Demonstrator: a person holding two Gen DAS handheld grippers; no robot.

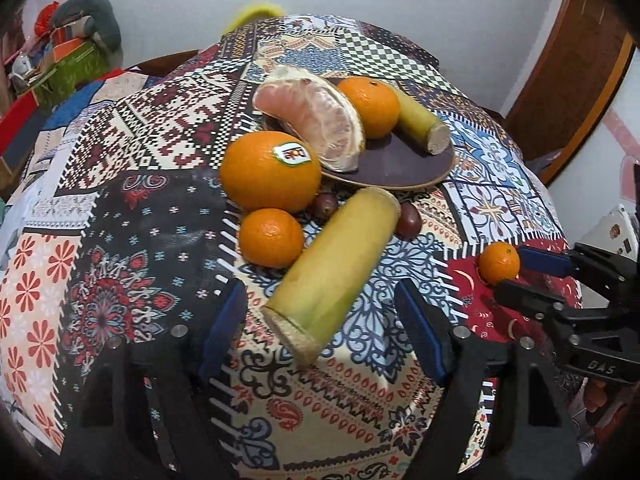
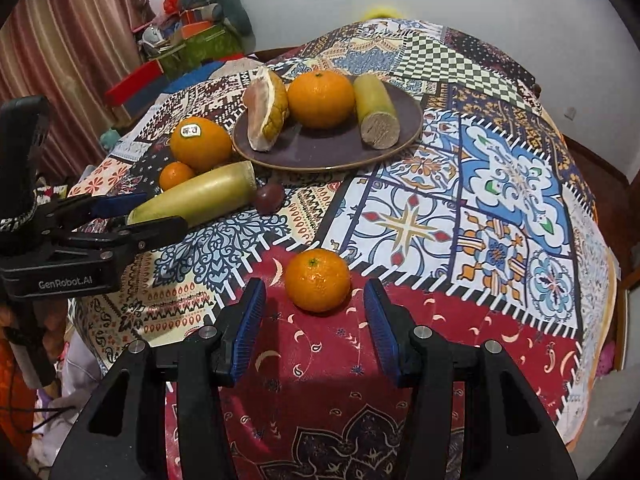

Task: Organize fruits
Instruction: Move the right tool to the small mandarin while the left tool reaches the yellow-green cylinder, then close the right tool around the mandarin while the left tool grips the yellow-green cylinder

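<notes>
Mandarin: small mandarin (image 2: 318,280) is sitting on the red patch of the tablecloth (image 2: 500,208), straight ahead of the right gripper (image 2: 315,334).
Right gripper: blue pads are standing apart, lining up either side of it, not touching.
Left gripper: left gripper (image 1: 320,332) is gaping apart over the sugarcane piece (image 1: 334,270), long axis running away toward the plate (image 1: 394,170).
Nearer hand: right, I'd judge.
Room: cluttered shelf is showing beyond.

Orange mandarin (image 2: 318,280), dark purple plate (image 2: 316,152), multicoloured patchwork tablecloth (image 2: 500,208)

Both claws are held low and level, the left claw (image 1: 320,320) and right claw (image 2: 314,322) spread wide.
</notes>
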